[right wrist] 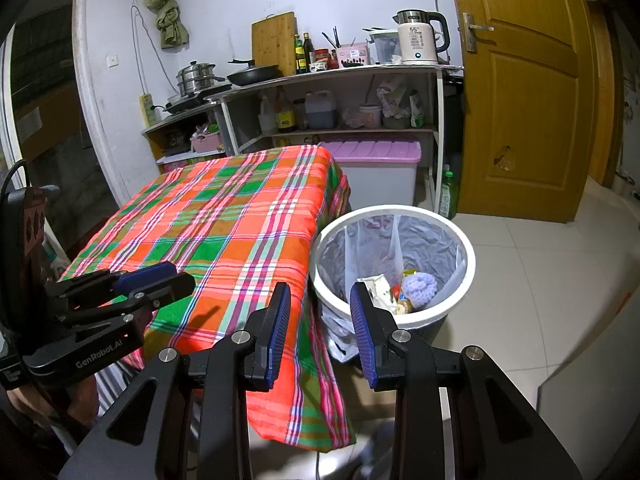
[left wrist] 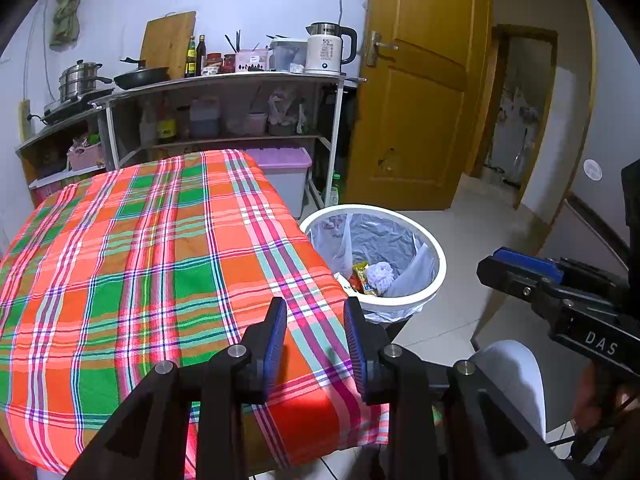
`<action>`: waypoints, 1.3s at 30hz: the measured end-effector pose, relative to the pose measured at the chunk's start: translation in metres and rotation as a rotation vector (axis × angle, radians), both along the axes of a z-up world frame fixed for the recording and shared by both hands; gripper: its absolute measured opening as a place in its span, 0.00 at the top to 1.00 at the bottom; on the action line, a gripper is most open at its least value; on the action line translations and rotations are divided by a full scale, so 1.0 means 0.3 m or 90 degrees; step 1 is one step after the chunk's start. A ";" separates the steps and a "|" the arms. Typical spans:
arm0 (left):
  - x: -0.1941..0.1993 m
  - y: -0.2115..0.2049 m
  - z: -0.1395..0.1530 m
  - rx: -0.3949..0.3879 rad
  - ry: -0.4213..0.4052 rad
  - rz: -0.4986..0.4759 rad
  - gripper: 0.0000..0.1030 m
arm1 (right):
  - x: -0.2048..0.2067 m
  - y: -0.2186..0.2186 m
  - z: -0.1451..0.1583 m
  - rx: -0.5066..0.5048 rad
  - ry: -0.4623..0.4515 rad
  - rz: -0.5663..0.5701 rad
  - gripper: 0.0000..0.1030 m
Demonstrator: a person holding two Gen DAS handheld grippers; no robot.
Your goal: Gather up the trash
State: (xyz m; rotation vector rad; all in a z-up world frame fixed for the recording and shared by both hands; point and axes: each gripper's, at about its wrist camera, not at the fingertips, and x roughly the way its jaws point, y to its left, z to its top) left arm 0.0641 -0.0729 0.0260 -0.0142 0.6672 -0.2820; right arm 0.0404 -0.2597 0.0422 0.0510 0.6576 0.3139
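- The left gripper (left wrist: 316,332), black with ribbed blue pads, is held above the near right part of a table covered by an orange, green and pink plaid cloth (left wrist: 160,240); its jaws stand apart with only the cloth seen between them, and nothing is gripped
- The right gripper (right wrist: 320,320), of the same black and blue make, is held over the gap between the table's right edge and a round white waste bin (right wrist: 472,264); its jaws are likewise parted and empty
- In the left wrist view the right gripper is seen from the side at the right edge, above a white chair back (left wrist: 516,376)
- The bin is lined with a translucent grey plastic bag (right wrist: 432,240) and stands on the pale tiled floor (right wrist: 540,300) just beside the table's right side
- The trash is found inside the bin: a crumpled lilac net-like ball (right wrist: 420,284), a yellow and red wrapper (left wrist: 360,276) and a pale crumpled packet (right wrist: 378,286), lying together at the bottom
- No trash is seen on the plaid cloth
- At the far side a metal shelving unit (left wrist: 240,78) is seen against the wall, bearing a white electric kettle (left wrist: 326,52), a black frying pan (left wrist: 142,76), a wooden cutting board (left wrist: 170,40) and bottles
- A closed brown wooden door (right wrist: 528,92) is seen at the far right, behind the bin
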 end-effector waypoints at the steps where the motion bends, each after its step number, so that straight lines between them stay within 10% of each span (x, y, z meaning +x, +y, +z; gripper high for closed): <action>1: 0.000 0.000 0.001 0.001 -0.001 0.001 0.72 | 0.000 0.000 0.000 0.000 0.000 0.000 0.69; 39: -0.013 0.021 -0.007 0.017 -0.005 0.008 0.72 | 0.000 -0.004 -0.014 -0.001 0.003 0.001 0.69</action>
